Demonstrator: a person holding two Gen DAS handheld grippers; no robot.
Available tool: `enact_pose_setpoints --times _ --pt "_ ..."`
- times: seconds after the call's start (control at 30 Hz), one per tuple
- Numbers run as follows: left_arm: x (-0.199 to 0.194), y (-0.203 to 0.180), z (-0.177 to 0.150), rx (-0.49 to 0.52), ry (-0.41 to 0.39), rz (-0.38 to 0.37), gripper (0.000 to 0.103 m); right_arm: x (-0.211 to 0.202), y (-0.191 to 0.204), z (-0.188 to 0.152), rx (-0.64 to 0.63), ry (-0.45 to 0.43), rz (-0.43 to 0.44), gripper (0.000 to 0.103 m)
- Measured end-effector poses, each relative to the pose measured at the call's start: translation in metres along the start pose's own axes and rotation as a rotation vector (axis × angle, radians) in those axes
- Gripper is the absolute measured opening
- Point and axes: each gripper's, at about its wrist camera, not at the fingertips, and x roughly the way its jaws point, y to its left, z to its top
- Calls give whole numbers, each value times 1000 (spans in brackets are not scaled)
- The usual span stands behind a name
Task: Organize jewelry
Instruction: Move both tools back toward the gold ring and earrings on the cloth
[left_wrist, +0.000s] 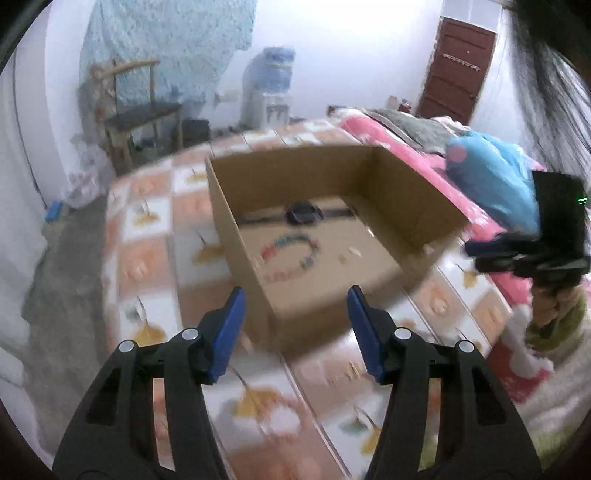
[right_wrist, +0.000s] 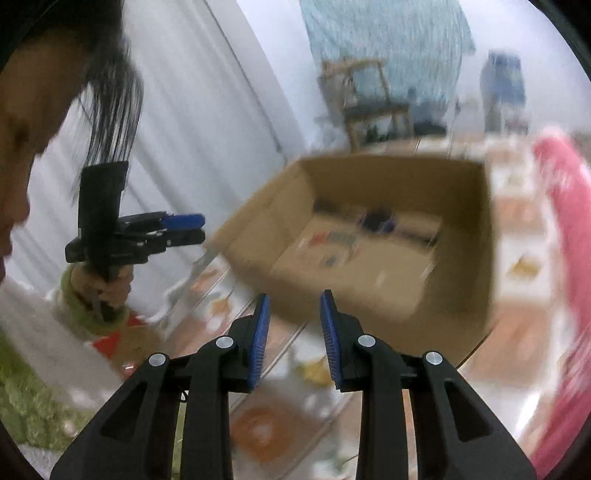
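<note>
Both claws hang empty above the bed's patterned quilt (left_wrist: 155, 206): the left gripper (left_wrist: 295, 295) gapes wide, the right gripper (right_wrist: 294, 301) stands narrowly parted. The jewelry already lies in the cardboard box (left_wrist: 240, 229), a beaded bracelet (left_wrist: 291, 254) mid-floor and a dark watch (left_wrist: 303, 213) against the far wall. The box's tall walls could snag a claw reaching in low and shove the box toward the quilt's edge; entering from above looks clearest.

Box top: cardboard box (left_wrist: 332, 206) open above, free entry.
Box walls: tall sides block level approach.
Box floor: bead bracelet (left_wrist: 291, 251), watch (left_wrist: 301, 213); bare cardboard right.
</note>
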Motion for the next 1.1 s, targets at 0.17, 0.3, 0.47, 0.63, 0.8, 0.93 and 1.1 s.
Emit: enact_pose_setpoints --times 0.17,0.3,0.47,0.63,0.8,0.93,1.1 --pt "19 -22 -36 26 80 -91 55 52 4 -27 47 118 -15 28" --pt "45 -38 -54 57 129 -105 53 75 15 -26 -46 146 -65 28" --pt "70 -55 -72 149 160 -47 36 90 24 -28 -144 179 -112 28" --pt "84 -64 -77 230 167 -15 32 103 26 -27 -220 215 -122 28" --pt "93 -66 -79 272 190 -7 25 108 27 -30 -262 233 -128 28" --pt "95 -65 -76 279 192 -14 21 113 29 -29 -284 239 -128 28" --pt "96 -62 -75 279 194 -9 14 112 29 -29 -294 244 -130 28"
